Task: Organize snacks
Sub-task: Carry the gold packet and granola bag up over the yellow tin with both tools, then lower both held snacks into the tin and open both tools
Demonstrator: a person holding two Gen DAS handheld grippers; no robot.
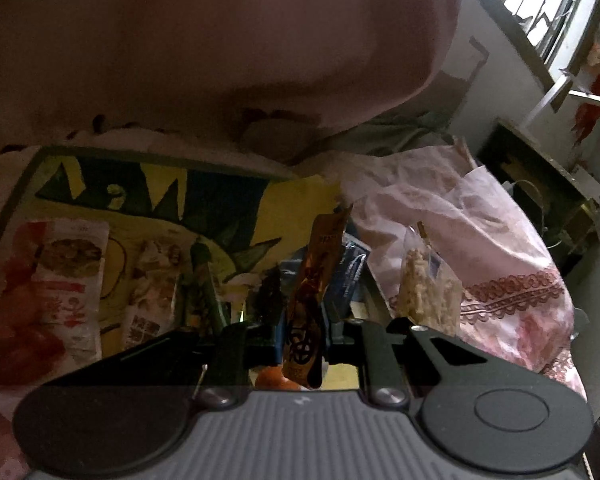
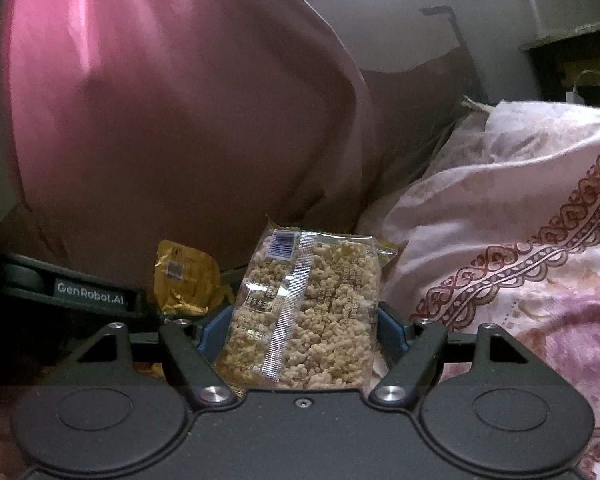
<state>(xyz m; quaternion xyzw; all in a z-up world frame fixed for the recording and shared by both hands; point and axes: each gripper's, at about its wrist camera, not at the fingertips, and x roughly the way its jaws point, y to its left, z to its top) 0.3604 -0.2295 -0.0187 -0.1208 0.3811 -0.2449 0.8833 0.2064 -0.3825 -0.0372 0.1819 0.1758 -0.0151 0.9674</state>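
Here, in the left wrist view, the left gripper [image 1: 306, 328] has its fingers clenched on a thin orange snack sachet [image 1: 314, 280], which stands upright between them, its top edge leaning a little to the right. Beyond and to the left lies a tray [image 1: 40, 168] with a yellow and dark green picture on its floor; on it rest a red-and-white snack packet [image 1: 66, 276] and, just beside that, a smaller pale packet [image 1: 156, 276]. To the right, the clear bag of puffed snacks [image 1: 426, 280] is seen held up over a pink floral bedcover [image 1: 500, 248]. A large pink cushion-like shape [image 1: 240, 48] fills the top of the picture, and a barred window [image 1: 548, 4] shows at the upper right.

In the right wrist view, the right gripper [image 2: 306, 328] has its blue-padded fingers standing wide and grasping the clear bag of puffed snacks [image 2: 308, 312] by its sides; the bag stands upright, barcode at its top left. To the left, the left gripper's dark body [image 2: 84, 296] bears white lettering, and the orange snack sachet [image 2: 184, 280] shows just beside it. The bedcover [image 2: 500, 220] lies to the right, the pink shape [image 2: 172, 100] behind.
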